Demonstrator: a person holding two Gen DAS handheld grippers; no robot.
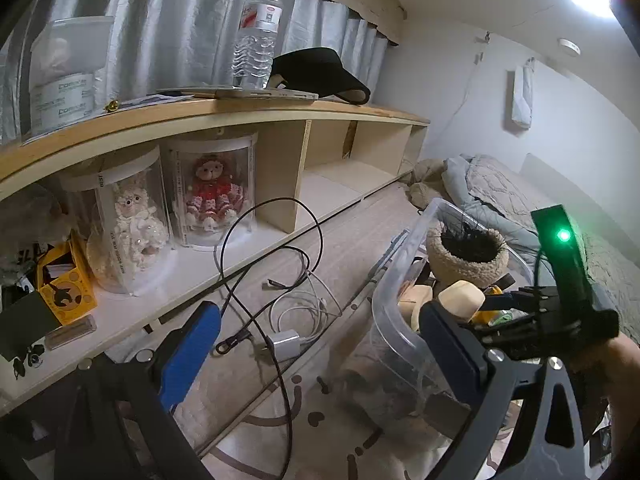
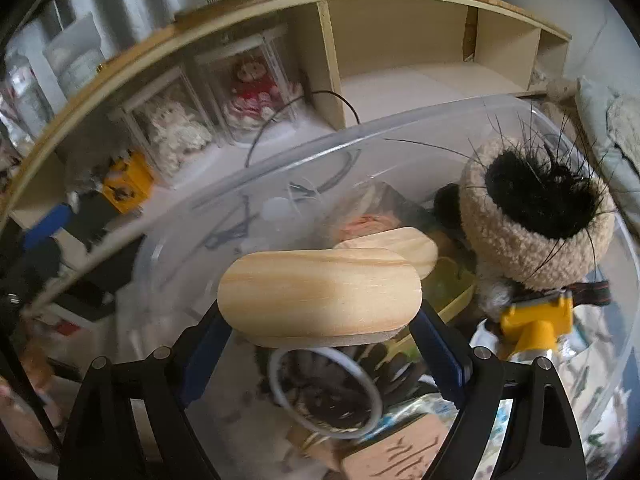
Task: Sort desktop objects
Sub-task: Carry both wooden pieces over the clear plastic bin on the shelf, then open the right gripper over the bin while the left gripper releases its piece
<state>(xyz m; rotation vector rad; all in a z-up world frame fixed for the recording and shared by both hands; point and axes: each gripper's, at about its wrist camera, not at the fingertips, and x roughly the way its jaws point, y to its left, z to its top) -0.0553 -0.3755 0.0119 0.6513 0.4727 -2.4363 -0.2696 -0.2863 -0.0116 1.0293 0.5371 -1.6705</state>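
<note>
We see a long shelf [image 1: 248, 114] running from nine o'clock to two o'clock behind the bench [image 1: 360, 236]. At four o'clock on the bench stands one clear plastic bin [image 1: 404, 264], and the right gripper [image 2: 320, 312] hovers over it, its jaws set wide and clamped on the two ends of a wooden block [image 2: 320, 292]. The block hangs above the bin's contents, not yet let go. We judge it light, stiff and smooth: it should not crush, but the rounded ends could slip, so the flat end faces are the place to hold. A second wooden piece [image 2: 404, 246] lies just behind it at one o'clock.

In the bin we count one fuzzy beige toy [image 2: 536, 220] at two o'clock, soft and light. On the shelf stand two dolls in clear cases [image 1: 216, 188], likely fragile. On top is one water bottle [image 1: 256, 36].

The left gripper [image 1: 316, 344] is open and empty above one white charger [image 1: 284, 344] and its tangled cables [image 1: 276, 252], limp things best taken by the plug.
</note>
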